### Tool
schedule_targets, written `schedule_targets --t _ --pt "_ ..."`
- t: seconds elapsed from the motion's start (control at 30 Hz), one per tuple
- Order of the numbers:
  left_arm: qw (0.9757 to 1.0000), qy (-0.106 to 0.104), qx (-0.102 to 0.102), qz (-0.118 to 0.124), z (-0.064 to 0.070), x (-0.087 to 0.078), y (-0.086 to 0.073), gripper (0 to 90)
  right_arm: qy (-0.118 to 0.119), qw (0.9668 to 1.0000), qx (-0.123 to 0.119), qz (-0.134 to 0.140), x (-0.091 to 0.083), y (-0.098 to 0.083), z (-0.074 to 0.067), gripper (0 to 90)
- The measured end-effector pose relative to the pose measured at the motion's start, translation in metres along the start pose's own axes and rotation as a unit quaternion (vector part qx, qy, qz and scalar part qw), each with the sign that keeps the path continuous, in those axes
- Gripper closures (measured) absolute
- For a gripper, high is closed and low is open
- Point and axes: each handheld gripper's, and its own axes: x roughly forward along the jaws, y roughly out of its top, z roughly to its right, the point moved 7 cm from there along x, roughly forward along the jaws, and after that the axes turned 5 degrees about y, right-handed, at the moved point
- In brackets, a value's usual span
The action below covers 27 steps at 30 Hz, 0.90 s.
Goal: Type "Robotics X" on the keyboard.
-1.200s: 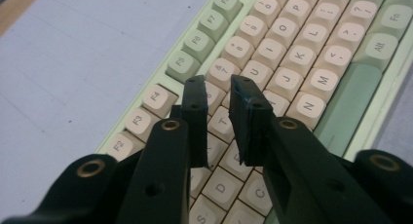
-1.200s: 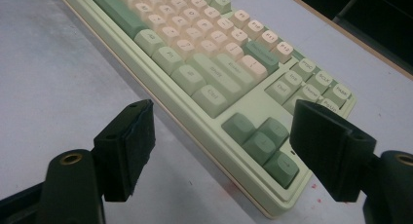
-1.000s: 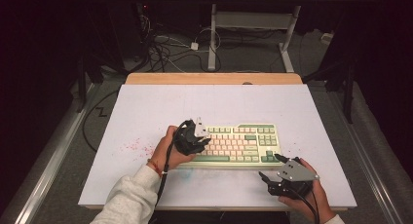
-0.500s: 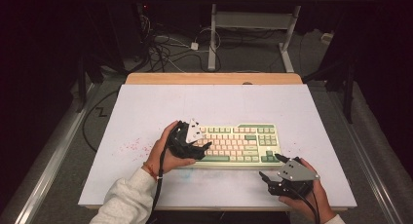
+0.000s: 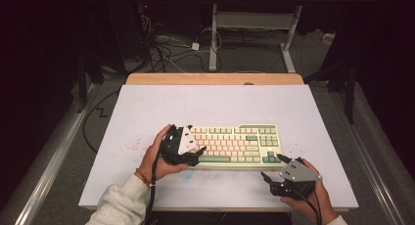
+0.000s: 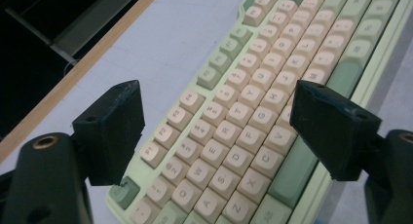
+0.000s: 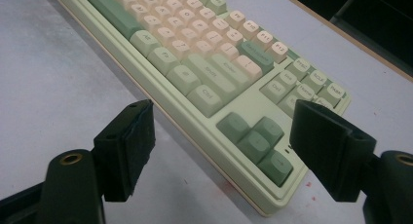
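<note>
A pale green keyboard [image 5: 240,146] with cream and green keys lies flat on the white table top [image 5: 215,102]. My left gripper [image 5: 196,150] hovers over the keyboard's left end. Its jaws have just been opening and now stand wide. In the left gripper view the gripper [image 6: 216,100] has nothing pinched, and the letter keys of the keyboard [image 6: 243,141] lie below it. My right gripper [image 5: 272,168] is open just off the keyboard's near right corner. In the right gripper view the gripper [image 7: 221,114] frames the arrow keys of the keyboard [image 7: 195,63].
Red speckles [image 5: 129,146] mark the table top left of the keyboard. A wooden strip [image 5: 215,78] runs along the far edge. Beyond it, cables [image 5: 171,44] lie on the floor by a white desk frame [image 5: 213,34]. Metal rails [image 5: 58,156] flank the table.
The left gripper has drawn back slightly to the left and toward the person from the keyboard's left end, and its jaws stand wider apart. The right gripper and the keyboard have stayed put.
</note>
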Motion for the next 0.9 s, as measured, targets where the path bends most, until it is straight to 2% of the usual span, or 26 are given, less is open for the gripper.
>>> schedule_targets --t 0.2,0.23,0.43,0.9 --pt "0.9999 0.013 0.005 0.003 0.0 -0.009 -0.012 18.5 0.0 1.0 0.001 -0.001 0.001 0.0 0.0 25.1" --pt "0.9999 0.01 0.007 0.002 0.001 -0.01 -0.014 18.5 0.0 1.0 0.002 0.0 0.001 0.0 0.0 25.1" --pt "0.9997 0.023 0.006 -0.005 0.002 -0.015 -0.031 17.7 -0.001 1.0 0.002 -0.001 0.001 0.0 0.0 25.4" --pt "0.9984 0.034 -0.028 -0.035 0.004 -0.036 -0.073 17.2 0.004 0.9999 0.01 -0.002 0.006 0.007 0.001 26.1"
